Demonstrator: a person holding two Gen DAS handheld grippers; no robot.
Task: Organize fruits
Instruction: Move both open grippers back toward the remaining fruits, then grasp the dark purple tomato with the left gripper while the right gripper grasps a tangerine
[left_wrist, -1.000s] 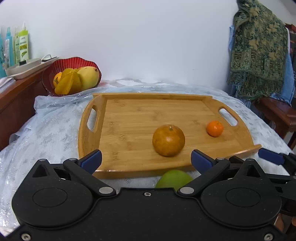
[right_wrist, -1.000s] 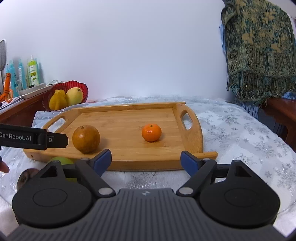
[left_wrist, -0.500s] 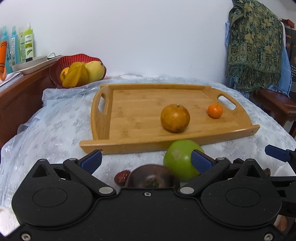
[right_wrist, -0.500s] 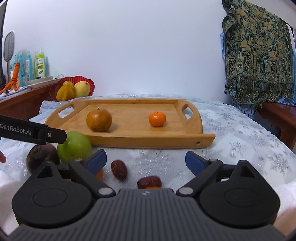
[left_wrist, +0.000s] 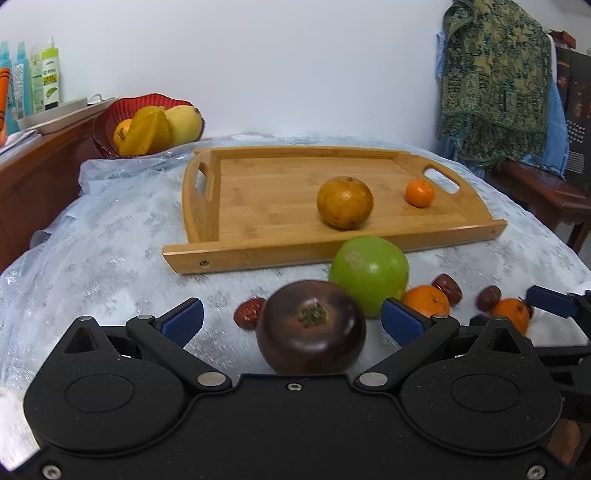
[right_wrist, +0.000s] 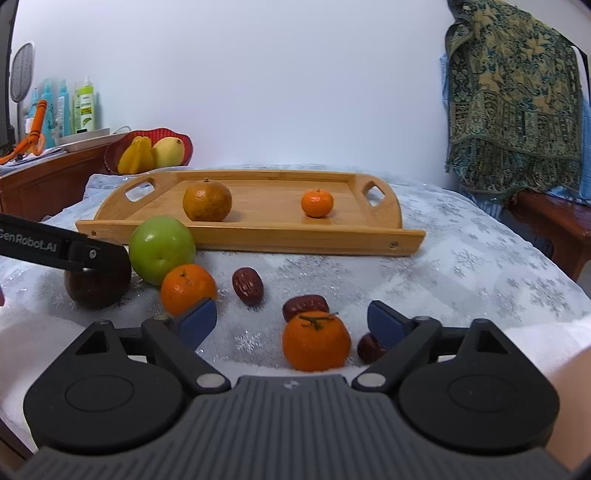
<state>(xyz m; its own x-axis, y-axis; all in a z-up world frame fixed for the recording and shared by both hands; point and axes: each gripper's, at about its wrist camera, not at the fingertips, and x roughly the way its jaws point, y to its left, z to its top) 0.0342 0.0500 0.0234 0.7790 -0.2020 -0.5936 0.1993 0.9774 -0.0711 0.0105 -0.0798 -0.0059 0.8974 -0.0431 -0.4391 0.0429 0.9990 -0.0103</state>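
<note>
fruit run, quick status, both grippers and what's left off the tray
Left gripper open, dark fruit between its fingers. Right gripper open over a tangerine. Wooden tray holds two; green apple sits against its front rim.

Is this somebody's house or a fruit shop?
Most likely a home: a patterned throw hangs over furniture, bottles stand on a wooden cabinet, and a red fruit bowl sits beside the tray.

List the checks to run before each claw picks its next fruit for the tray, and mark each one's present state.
1. Left claw open: ok.
2. Dark fruit between its fingers: ok.
3. Right claw open: ok.
4. Mandarin between its fingers: ok.
5. Tray has bare floor left: ok.
6. Date clear of the right finger: cannot tell.
</note>
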